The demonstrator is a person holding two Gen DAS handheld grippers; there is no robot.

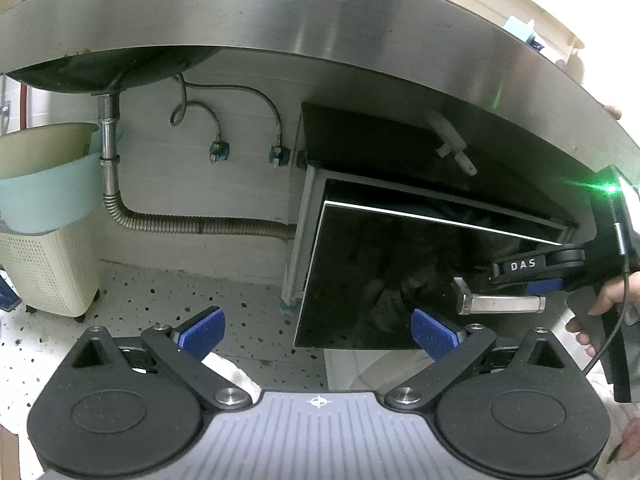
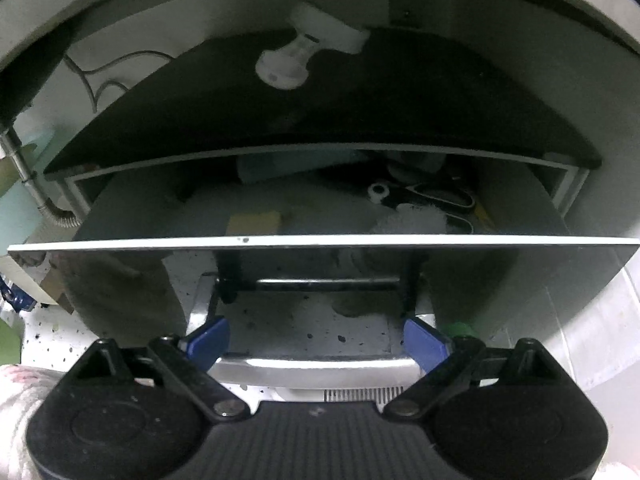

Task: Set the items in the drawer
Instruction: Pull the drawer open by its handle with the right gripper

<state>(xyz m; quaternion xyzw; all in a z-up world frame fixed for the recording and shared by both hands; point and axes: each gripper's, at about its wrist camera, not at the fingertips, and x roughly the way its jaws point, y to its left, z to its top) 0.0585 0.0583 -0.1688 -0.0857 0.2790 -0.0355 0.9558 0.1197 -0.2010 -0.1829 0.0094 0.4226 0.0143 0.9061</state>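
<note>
A black drawer (image 1: 400,276) under the steel counter stands pulled partly out, its glossy front tilted toward me. In the right wrist view, its inside shows a yellow sponge (image 2: 254,222), a white fluffy item (image 2: 412,216), a white ring-shaped part (image 2: 378,192) and a pale bottle (image 2: 280,166). My right gripper (image 2: 316,340) is open, with its blue pads (image 2: 208,340) flanking the ends of the silver handle (image 2: 316,368). The left wrist view shows that right gripper (image 1: 520,280) at the handle (image 1: 500,304). My left gripper (image 1: 318,334) is open and empty, low in front of the drawer's left side.
The stainless counter edge (image 1: 320,20) overhangs the drawer. To the left are a sink drain pipe (image 1: 108,152), a corrugated hose (image 1: 200,224), a teal basin (image 1: 48,196) and a cream perforated basket (image 1: 48,276) on the speckled floor (image 1: 192,296). A hand (image 1: 600,300) holds the right gripper.
</note>
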